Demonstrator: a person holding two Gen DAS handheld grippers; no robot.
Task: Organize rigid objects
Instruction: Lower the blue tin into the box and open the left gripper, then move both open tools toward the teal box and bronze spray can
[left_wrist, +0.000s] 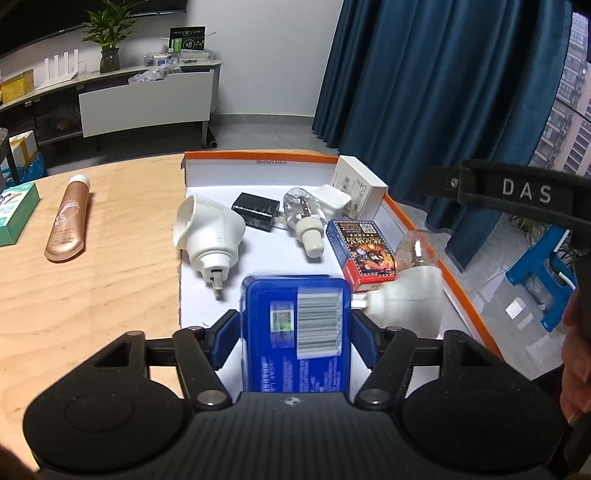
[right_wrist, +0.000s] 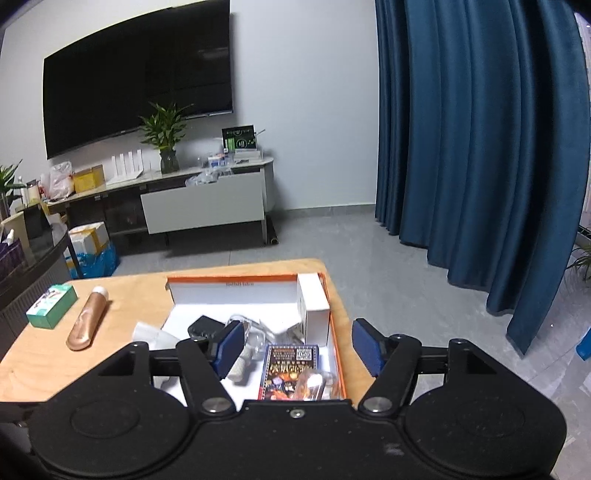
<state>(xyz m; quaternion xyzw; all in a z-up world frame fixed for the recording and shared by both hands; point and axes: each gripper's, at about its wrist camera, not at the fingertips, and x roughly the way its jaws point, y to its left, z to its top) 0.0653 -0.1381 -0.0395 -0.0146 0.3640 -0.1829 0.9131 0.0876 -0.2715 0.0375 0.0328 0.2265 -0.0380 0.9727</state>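
My left gripper (left_wrist: 293, 328) is shut on a blue box (left_wrist: 295, 332) with a barcode label and holds it over the near end of the orange-rimmed white box (left_wrist: 258, 157). Inside lie a white plug-in device (left_wrist: 208, 232), a black adapter (left_wrist: 256, 210), a clear bottle with a ribbed cap (left_wrist: 304, 218), a white charger (left_wrist: 332, 201), a white carton (left_wrist: 358, 186), a card deck (left_wrist: 360, 254) and a second white device with a clear bottle (left_wrist: 410, 288). My right gripper (right_wrist: 299, 345) is open and empty, high above the box (right_wrist: 338, 350), over the card deck (right_wrist: 290, 369).
On the wooden table (left_wrist: 92, 295) left of the box lie a bronze tube (left_wrist: 68, 219) and a green carton (left_wrist: 14, 214); both also show in the right wrist view, the tube (right_wrist: 88, 319) and the carton (right_wrist: 51, 301). The table's right edge is close beside the box. A blue curtain (right_wrist: 480, 147) hangs behind.
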